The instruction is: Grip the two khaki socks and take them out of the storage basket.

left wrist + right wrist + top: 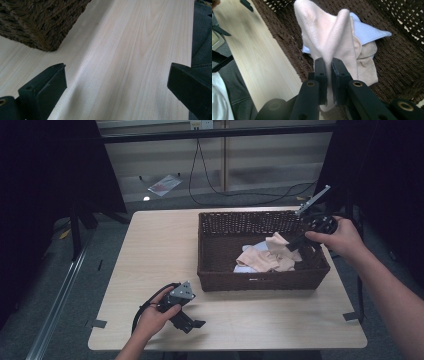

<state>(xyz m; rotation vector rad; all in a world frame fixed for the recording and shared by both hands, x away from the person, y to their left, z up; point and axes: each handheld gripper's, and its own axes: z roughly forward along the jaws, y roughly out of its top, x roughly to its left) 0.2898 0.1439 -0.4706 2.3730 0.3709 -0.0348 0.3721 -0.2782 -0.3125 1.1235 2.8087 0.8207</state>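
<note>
a small pale label [253, 279] sits on the front wall of the brown woven basket [260, 281] in the high view, but its writing is too small to read. no other writing can be made out.

the right hand-held gripper [329, 65] is clamped on a fold of the beige cloth [329, 37], with its jaws almost together and the thin fabric pinched between them. the cloth hangs from the jaws over the inside of the basket, and its lower part touches the other pieces that lie there. under it is a light blue cloth [372, 33], mostly covered, so its shape is hard to tell. in the high view the right hand-held gripper [295, 245] is partly hidden by the right hand [337, 237] and the basket rim.

the left hand-held gripper [116, 80] has its jaws wide apart with nothing between them, low over the bare desk [130, 50], near one corner of the basket. in the high view the left hand [155, 317] covers a part of it.

the desk edges near the person are cut off, and the room behind is dark.
</note>
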